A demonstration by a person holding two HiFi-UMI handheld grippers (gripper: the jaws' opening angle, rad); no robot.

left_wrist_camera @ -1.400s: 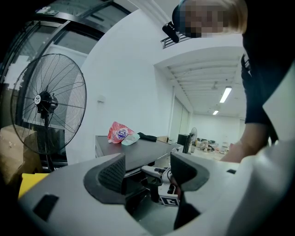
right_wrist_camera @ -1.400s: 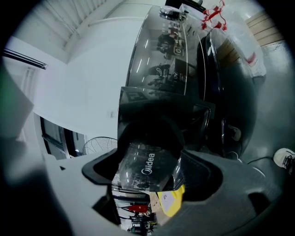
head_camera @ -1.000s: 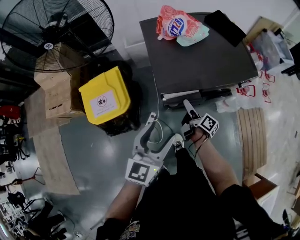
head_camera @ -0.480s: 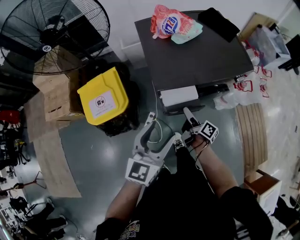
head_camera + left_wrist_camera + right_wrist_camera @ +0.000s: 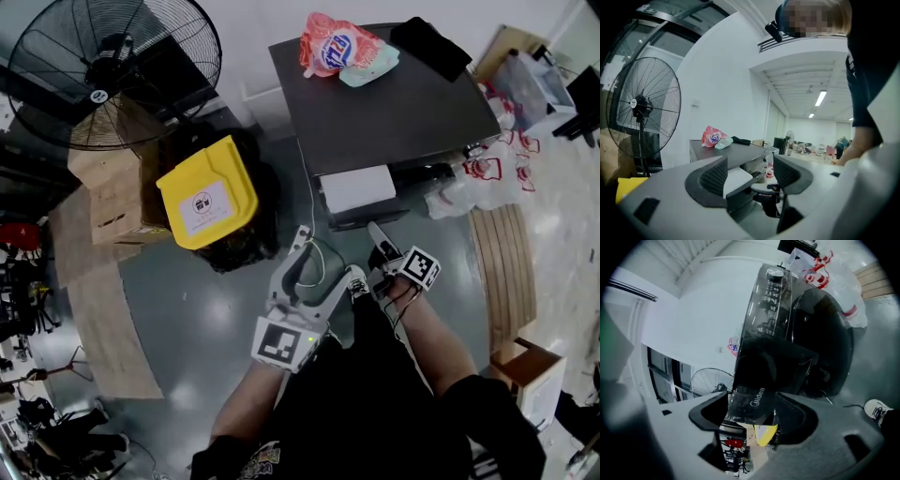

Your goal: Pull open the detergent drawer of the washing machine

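Left tongs (image 5: 328, 253) held low in front of the person, released and empty | right tongs (image 5: 375, 232), jaws just closing, clenched on the dark front of the detergent drawer (image 5: 356, 189) | drawer stands pulled out from the washing machine (image 5: 394, 103), white top showing | pink detergent bag (image 5: 339, 47) lies on the machine's far edge.

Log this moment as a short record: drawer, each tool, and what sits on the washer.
drawer: pulled out of the washer, white inside showing
right tool: jaws have just been closing, clamped on the drawer front
left tool: open, empty, held back from the washer
on washer: bag and black item, at the far edge
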